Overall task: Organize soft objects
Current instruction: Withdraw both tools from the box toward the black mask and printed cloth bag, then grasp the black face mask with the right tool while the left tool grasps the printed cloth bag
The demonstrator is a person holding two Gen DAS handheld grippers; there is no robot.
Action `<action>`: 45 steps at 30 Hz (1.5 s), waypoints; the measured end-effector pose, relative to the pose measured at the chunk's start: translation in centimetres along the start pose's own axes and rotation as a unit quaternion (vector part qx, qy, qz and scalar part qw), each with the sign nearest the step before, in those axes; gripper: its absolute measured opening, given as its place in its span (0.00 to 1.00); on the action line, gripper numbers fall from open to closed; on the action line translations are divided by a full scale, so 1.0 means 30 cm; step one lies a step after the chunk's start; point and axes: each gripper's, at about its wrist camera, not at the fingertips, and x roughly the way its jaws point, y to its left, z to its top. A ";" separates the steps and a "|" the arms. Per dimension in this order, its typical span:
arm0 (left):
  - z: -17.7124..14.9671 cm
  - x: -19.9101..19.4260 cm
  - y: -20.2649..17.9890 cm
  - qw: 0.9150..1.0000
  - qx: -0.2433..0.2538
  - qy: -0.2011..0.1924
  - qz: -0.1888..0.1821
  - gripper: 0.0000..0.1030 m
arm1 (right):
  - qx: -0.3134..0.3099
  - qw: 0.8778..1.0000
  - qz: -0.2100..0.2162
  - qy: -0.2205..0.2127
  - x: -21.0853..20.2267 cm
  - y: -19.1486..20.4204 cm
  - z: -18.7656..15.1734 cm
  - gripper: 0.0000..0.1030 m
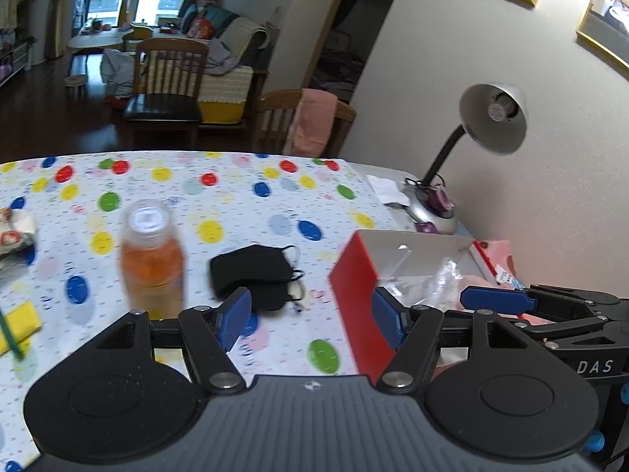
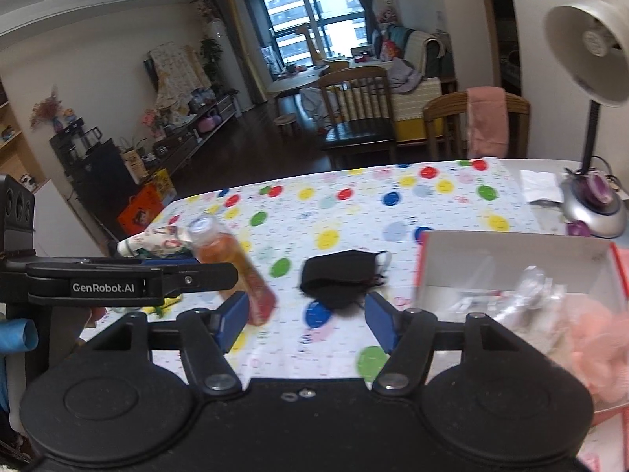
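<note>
Black mask (image 1: 251, 271) lies between orange bottle (image 1: 152, 259) and red box (image 1: 354, 275).

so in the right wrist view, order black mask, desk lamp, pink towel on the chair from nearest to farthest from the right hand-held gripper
1. black mask, on the tablecloth just ahead of the right hand-held gripper
2. desk lamp, far right of the table
3. pink towel, on the chair beyond the table

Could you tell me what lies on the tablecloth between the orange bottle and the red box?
The black face mask lies there, flat on the dotted cloth, apart from the orange bottle and the red box. Both wrist views show it.
</note>
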 end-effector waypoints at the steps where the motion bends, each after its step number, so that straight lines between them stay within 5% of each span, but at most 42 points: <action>1: -0.006 -0.013 0.020 1.000 -0.001 -0.001 0.003 0.65 | -0.001 1.000 0.003 0.001 0.009 0.021 -0.002 0.70; 4: -0.029 -0.054 0.077 1.000 -0.004 -0.008 0.011 0.77 | -0.008 1.000 0.012 0.003 0.041 0.083 -0.006 0.72; 18: -0.117 -0.147 0.409 0.997 -0.053 -0.026 0.058 0.86 | -0.013 0.999 0.013 0.027 0.219 0.265 -0.018 0.87; 21: -0.120 -0.152 0.489 0.995 -0.063 -0.030 0.069 1.00 | -0.008 0.999 0.004 0.034 0.269 0.274 -0.015 0.89; 37: 0.004 -0.177 0.873 0.987 -0.079 -0.054 0.128 1.00 | 0.034 0.995 -0.084 0.043 0.549 0.124 0.073 0.89; 45: 0.104 -0.084 0.970 0.989 -0.011 -0.013 0.149 1.00 | -0.011 0.993 -0.089 0.074 0.670 0.089 0.072 0.88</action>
